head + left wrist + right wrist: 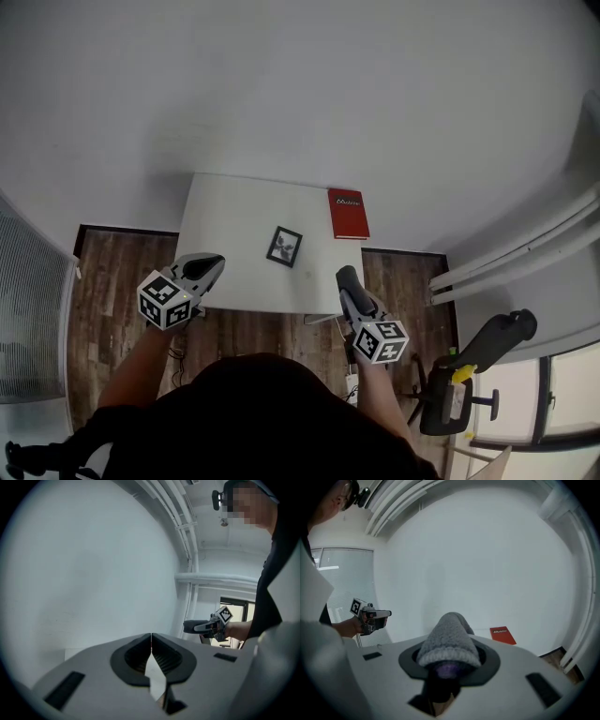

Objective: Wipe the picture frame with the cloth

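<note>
Our left gripper [208, 269] hangs at the near left corner of the white table [225, 206], its jaws pressed together with nothing between them. Our right gripper [348, 279], at the near right corner, has its jaws closed on the grey fleecy cloth [449, 641], which bulges over their tips. The picture frame [284, 246] sits near the middle of the table, between the two grippers and a little farther off, touched by neither, and a red book [348, 214] lies at the far right by the wall.

Left gripper [151, 637], jaws together.
</note>
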`<state>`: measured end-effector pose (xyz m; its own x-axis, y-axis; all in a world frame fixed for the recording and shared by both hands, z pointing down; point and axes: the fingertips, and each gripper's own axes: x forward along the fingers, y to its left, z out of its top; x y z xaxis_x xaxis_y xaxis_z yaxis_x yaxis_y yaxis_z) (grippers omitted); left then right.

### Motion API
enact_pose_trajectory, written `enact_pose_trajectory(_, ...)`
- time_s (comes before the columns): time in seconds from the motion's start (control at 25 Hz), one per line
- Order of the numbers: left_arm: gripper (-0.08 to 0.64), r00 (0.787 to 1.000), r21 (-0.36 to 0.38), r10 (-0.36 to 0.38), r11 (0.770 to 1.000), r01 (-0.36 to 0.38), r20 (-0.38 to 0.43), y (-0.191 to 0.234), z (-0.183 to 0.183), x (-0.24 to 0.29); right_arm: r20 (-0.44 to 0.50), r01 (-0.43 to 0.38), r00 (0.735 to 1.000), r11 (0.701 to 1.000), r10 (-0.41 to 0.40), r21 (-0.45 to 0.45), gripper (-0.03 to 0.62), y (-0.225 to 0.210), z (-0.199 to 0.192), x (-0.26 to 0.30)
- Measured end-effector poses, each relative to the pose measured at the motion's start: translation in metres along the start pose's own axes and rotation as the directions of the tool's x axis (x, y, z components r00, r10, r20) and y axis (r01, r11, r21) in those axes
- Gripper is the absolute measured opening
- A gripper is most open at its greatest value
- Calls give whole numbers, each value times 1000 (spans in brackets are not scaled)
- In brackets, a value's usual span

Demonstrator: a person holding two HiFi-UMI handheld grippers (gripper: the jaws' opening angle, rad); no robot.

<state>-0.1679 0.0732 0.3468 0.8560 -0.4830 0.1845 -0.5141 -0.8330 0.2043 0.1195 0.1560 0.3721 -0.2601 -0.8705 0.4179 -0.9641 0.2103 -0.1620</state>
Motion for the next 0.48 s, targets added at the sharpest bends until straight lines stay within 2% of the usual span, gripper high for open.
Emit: enact_pose_trajectory(0.48, 11, 1000, -22, 26, 999, -26, 4, 19, -9, -6, -29, -25, 999, 999, 25, -20, 110, 7, 5, 24)
